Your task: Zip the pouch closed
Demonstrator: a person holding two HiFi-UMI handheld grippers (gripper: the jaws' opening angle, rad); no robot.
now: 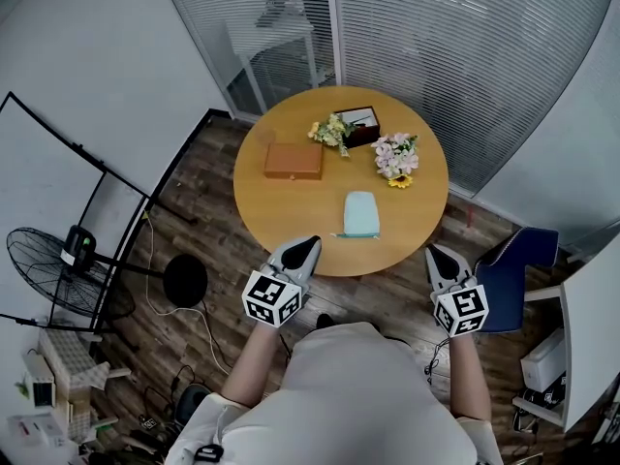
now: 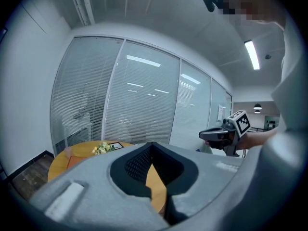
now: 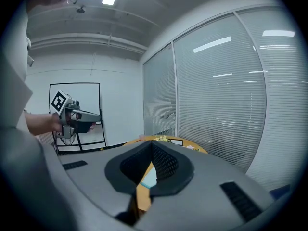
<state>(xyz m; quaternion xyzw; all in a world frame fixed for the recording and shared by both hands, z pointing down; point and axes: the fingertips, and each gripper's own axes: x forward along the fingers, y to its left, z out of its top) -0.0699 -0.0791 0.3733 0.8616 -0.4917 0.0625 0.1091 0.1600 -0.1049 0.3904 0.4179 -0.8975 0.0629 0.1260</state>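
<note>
A light blue pouch (image 1: 360, 214) lies flat on the round wooden table (image 1: 291, 211), near its front edge; a sliver of the pouch (image 3: 150, 178) shows below the jaws in the right gripper view. My left gripper (image 1: 309, 245) hovers at the table's front edge, left of the pouch, jaws shut on nothing. My right gripper (image 1: 437, 254) is off the table's front right, apart from the pouch and also shut and empty. In the gripper views, the left gripper (image 2: 152, 146) and the right gripper (image 3: 152, 145) each show jaw tips meeting.
At the back of the table are a brown flat box (image 1: 294, 161), yellow flowers (image 1: 331, 130), pink flowers (image 1: 397, 155) and a dark open box (image 1: 360, 124). A blue chair (image 1: 518, 264) stands on the right. A fan (image 1: 58, 269) and a stand base (image 1: 185, 280) are at the left.
</note>
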